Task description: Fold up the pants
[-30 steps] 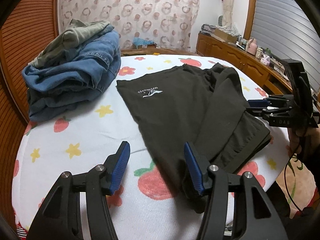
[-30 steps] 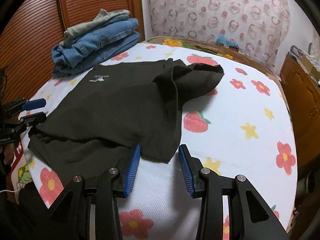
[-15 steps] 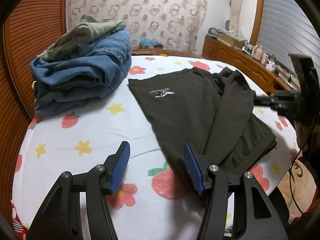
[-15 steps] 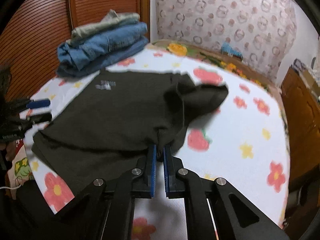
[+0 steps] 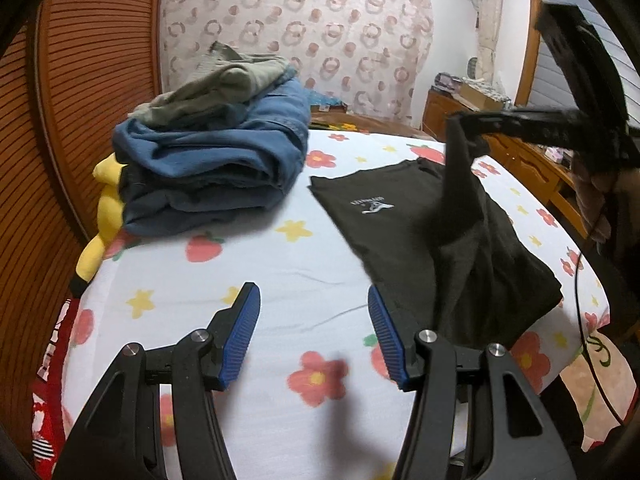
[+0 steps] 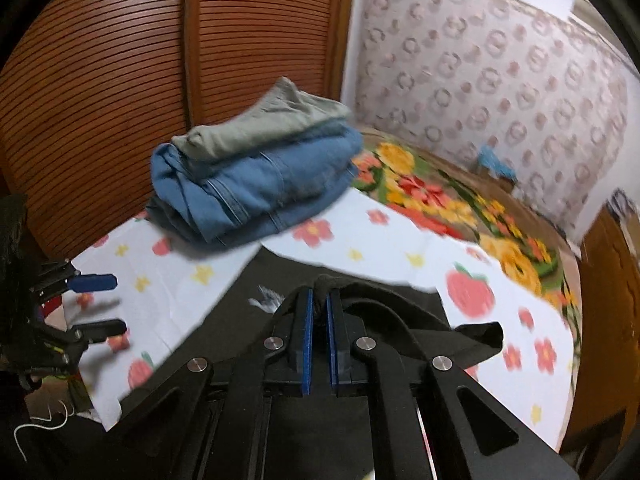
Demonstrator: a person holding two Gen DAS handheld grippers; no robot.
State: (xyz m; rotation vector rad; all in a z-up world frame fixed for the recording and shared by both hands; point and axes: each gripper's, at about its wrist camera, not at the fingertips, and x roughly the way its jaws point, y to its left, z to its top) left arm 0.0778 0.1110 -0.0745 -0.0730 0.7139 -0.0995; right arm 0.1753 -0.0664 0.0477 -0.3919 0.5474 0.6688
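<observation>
1. Two tongs in play. Left tongs (image 5: 314,332) released, nothing between the blue pads, poised over bare floral sheet (image 5: 248,264) at the near left of the bed.
2. Left rear of the bed: stack of folded denim (image 5: 216,168) with a grey-green garment (image 5: 224,80) on top. Stack looks stable and sits well apart from the work.
3. Centre to right: black pants (image 5: 400,216) lie flat on the sheet, white logo up. One corner is lifted into a peak.
4. Right tongs (image 6: 318,312) clenched on that lifted edge; a small wad of black cloth shows between the pads.
5. Handling, judged: thin knit, light, limp, no stiffness. It drapes straight from the pinch and will likely sag and drag on the sheet. Not fragile; probably not slippery against the ribbed pads.
6. Hold points, judged: hems and corners; the left tongs would suit the near edge beside them.
7. Containers: none seen.
</observation>
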